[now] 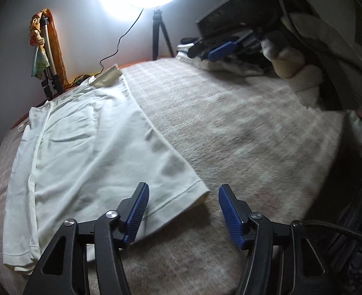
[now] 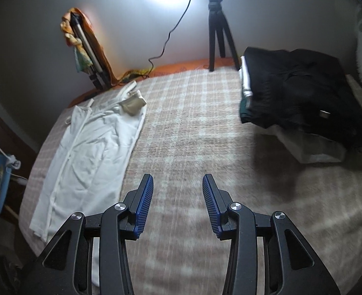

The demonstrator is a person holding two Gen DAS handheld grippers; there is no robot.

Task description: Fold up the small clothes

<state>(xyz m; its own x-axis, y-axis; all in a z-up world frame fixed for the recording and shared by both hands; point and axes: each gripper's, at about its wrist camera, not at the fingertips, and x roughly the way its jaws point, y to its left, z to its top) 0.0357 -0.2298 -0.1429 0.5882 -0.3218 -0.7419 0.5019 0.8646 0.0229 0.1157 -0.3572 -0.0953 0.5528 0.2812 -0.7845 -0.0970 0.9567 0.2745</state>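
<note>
**Both claws empty, closing on the hem**

Blue pads of the left claw [image 1: 183, 211] stand apart with nothing between them; its left finger overlaps the near hem of the white garment [image 1: 87, 152], and the hem corner lies just ahead, between the fingers. Whether that finger touches cloth I cannot tell. The right claw [image 2: 178, 204] is likewise parted and empty, over bare plaid blanket [image 2: 193, 113], with the garment off to its left.

By the look of it, the garment is spread flat and already narrowed lengthwise, and the step in hand is reaching for its near end. Next, I judge, each claw needs a hem corner: the left is nearly on one, while the right must shift left to reach the cloth.

Ahead and right of both claws the blanket lies open, good room for carrying the fold forward. A dark clothes pile [image 2: 303, 93] sits far right, well apart. The garment's left edge runs near the bed's edge, so little margin there.
</note>
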